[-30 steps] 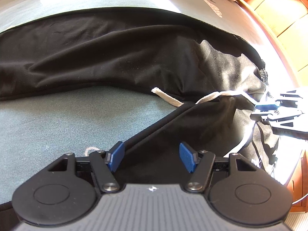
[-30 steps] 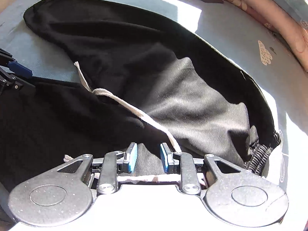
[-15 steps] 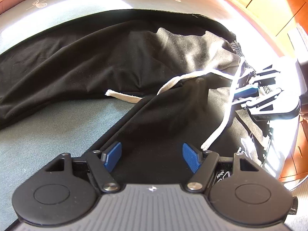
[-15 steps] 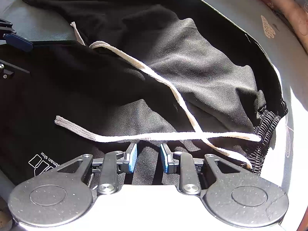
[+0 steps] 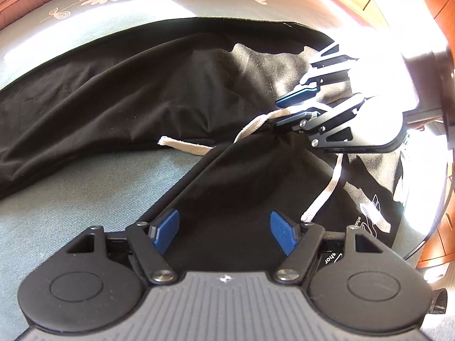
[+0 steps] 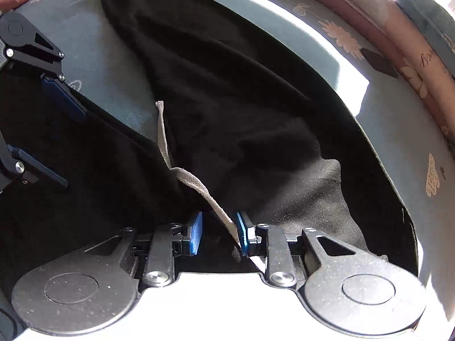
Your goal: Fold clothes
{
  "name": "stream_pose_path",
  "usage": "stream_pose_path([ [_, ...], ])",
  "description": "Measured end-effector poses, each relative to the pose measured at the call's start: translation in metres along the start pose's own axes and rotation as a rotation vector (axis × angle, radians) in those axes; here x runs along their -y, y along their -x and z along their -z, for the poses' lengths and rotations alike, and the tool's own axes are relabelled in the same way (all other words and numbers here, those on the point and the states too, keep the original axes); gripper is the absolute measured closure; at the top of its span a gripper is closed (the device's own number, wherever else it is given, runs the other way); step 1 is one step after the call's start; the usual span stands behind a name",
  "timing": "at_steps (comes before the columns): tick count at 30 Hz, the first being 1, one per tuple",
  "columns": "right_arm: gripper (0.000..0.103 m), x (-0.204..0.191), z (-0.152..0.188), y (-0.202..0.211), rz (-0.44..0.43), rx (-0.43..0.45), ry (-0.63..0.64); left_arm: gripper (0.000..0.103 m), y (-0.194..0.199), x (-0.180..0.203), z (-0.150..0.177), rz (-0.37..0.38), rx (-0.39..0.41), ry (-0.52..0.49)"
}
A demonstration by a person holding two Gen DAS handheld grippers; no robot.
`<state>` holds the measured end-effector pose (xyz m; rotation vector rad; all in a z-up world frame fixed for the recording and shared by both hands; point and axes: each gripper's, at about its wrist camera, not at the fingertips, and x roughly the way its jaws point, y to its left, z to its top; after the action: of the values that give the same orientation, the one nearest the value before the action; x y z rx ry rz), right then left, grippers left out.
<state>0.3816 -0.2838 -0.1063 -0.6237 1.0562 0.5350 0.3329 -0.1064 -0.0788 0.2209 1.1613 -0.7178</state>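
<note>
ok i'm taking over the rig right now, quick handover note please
Left gripper: open, jaws just widened, above the near trouser leg, gripping nothing.
Right gripper: jaws part open near the waistband, drawstring passing between them; no clamp visible.
Black trousers: spread on the grey bed, legs splayed apart, waist bunched.
Done: no fold visible.
Left: tuck the drawstring, bring the legs together, fold.

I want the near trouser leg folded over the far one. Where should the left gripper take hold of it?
Grip the near leg of the black trousers at its hemmed inner edge, which runs diagonally just ahead of the left gripper. Come from above, one pad either side of that edge: it lies flat on the grey bedspread, clear of the drawstring, and the jaws already stand wide.
</note>
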Motion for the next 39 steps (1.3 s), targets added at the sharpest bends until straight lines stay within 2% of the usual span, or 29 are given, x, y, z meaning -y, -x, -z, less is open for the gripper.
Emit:
stream_pose_path([
  [1, 0.073, -0.002, -0.001, -0.003, 0.01, -0.002, 0.028, 0.031, 0.001, -0.001, 0.001, -0.003, 0.002, 0.004],
  [3, 0.079, -0.002, -0.003, 0.0, -0.03, 0.01, 0.047, 0.03, 0.002, -0.003, 0.002, -0.008, 0.005, 0.014],
  [5, 0.096, -0.001, -0.005, 0.005, -0.082, 0.029, 0.065, 0.03, 0.002, -0.005, 0.004, -0.012, 0.002, 0.021],
  [7, 0.101, -0.003, -0.002, 0.012, -0.096, 0.036, 0.086, 0.03, 0.003, -0.006, 0.006, -0.021, 0.004, 0.025],
  [10, 0.101, -0.005, 0.002, 0.035, -0.156, 0.078, 0.085, 0.03, 0.006, -0.009, 0.009, -0.018, 0.008, 0.019],
  [12, 0.101, -0.008, 0.006, 0.048, -0.237, 0.076, 0.085, 0.03, 0.007, -0.011, 0.011, -0.018, 0.007, 0.015],
  [15, 0.099, -0.024, 0.017, 0.048, -0.369, -0.028, 0.142, 0.03, 0.007, -0.013, 0.014, -0.018, -0.004, 0.02],
  [16, 0.095, -0.029, 0.021, 0.047, -0.403, -0.062, 0.164, 0.03, 0.007, -0.014, 0.014, -0.017, -0.004, 0.023],
  [19, 0.091, -0.05, 0.032, 0.036, -0.364, -0.14, 0.272, 0.03, 0.01, -0.016, 0.011, -0.01, 0.012, 0.033],
  [21, 0.087, -0.043, 0.026, 0.038, -0.349, -0.115, 0.194, 0.029, 0.013, -0.021, 0.006, 0.012, 0.039, 0.06],
  [23, 0.078, -0.03, 0.018, 0.043, -0.345, -0.07, 0.077, 0.027, 0.012, -0.029, -0.004, 0.054, 0.066, 0.132],
  [25, 0.073, -0.016, 0.01, 0.048, -0.335, -0.014, -0.046, 0.027, 0.006, -0.04, -0.016, 0.122, 0.094, 0.254],
  [29, 0.073, 0.0, 0.004, 0.048, -0.266, 0.074, -0.203, 0.026, -0.022, -0.066, -0.032, 0.316, 0.118, 0.549],
  [31, 0.073, 0.015, 0.0, 0.036, -0.244, 0.096, -0.284, 0.026, -0.04, -0.074, -0.036, 0.392, 0.103, 0.648],
  [33, 0.073, 0.022, 0.003, 0.027, -0.233, 0.1, -0.344, 0.026, -0.061, -0.077, -0.039, 0.452, 0.056, 0.723],
  [35, 0.073, 0.026, 0.006, 0.024, -0.222, 0.106, -0.382, 0.026, -0.075, -0.077, -0.039, 0.475, 0.025, 0.778],
  [39, 0.073, 0.028, 0.014, 0.023, -0.205, 0.118, -0.423, 0.021, -0.098, -0.075, -0.039, 0.546, 0.016, 0.877],
])
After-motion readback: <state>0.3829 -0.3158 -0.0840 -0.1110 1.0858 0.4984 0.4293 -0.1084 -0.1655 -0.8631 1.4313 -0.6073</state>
